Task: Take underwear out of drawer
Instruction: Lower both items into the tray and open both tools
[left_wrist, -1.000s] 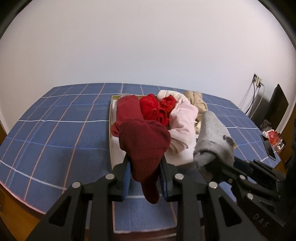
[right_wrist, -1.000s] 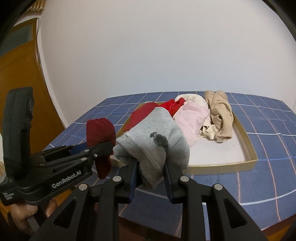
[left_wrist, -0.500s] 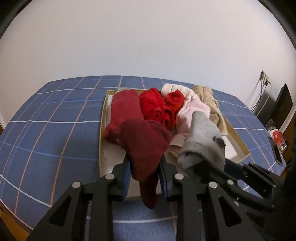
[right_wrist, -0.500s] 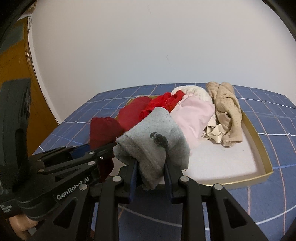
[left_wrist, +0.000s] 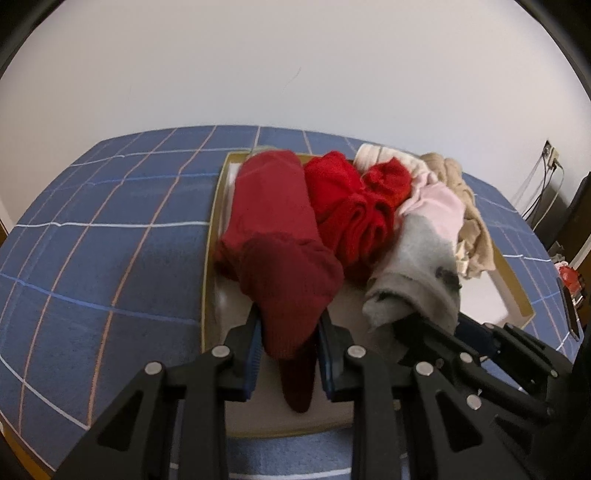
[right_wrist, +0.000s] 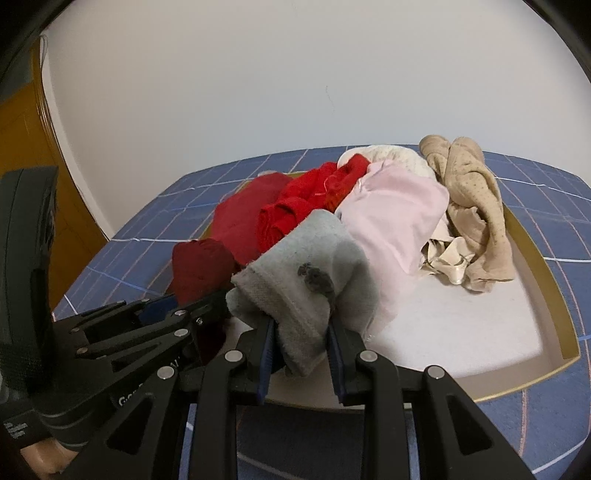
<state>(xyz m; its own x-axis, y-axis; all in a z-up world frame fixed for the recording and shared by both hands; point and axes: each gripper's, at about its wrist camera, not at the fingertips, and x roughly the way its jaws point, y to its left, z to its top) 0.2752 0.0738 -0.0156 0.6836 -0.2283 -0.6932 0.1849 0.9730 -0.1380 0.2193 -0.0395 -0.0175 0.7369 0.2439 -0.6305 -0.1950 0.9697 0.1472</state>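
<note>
Left gripper (left_wrist: 288, 343) clamped on dark red underwear (left_wrist: 291, 280); right gripper (right_wrist: 301, 345) clamped on grey underwear (right_wrist: 306, 273), both over drawer (right_wrist: 535, 243). Soft, light, limp; pinch bunched fold.

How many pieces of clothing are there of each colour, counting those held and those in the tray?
Dark red: 2, one held, one in tray
Bright red: 2
Grey: 1, held
Pink: 1
White: 1
Beige: 1
Total: 8; folds hide some edges
</note>
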